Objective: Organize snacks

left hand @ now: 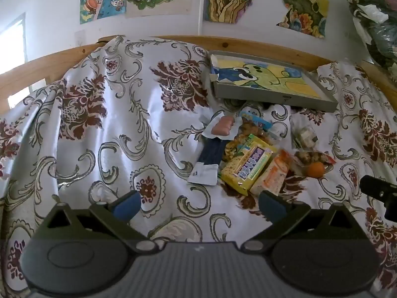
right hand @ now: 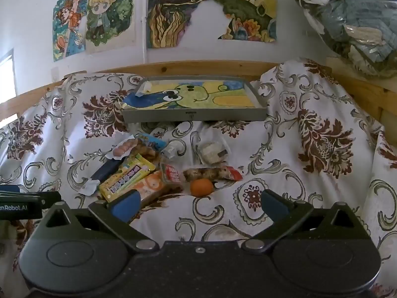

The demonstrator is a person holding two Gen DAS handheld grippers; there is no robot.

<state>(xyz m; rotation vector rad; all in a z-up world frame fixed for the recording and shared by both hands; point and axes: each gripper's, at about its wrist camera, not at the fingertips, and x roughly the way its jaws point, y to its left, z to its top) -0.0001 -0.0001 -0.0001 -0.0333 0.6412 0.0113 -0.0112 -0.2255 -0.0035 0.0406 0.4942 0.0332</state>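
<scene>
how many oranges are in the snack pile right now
1. The orange lies on the floral bedspread at the near right edge of the snack pile, just in front of a red-ended wrapper. Others could be hidden under the packets, but none show.

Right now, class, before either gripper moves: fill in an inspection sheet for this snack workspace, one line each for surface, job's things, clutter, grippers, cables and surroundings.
Surface: rumpled floral bedspread over a bed with a wooden frame.
Job's things: snack pile loose on the bedspread, including a yellow packet, a pink sausage pack, a small orange and a clear bag; grey tray with a frog picture behind them, holding no snacks.
Clutter: nothing seen beyond the snacks.
Grippers: left gripper open, empty, short of the pile; right gripper open, empty, near the orange.
Cables: nothing seen.
Surroundings: drawings on the white wall; bagged bedding top right.
</scene>
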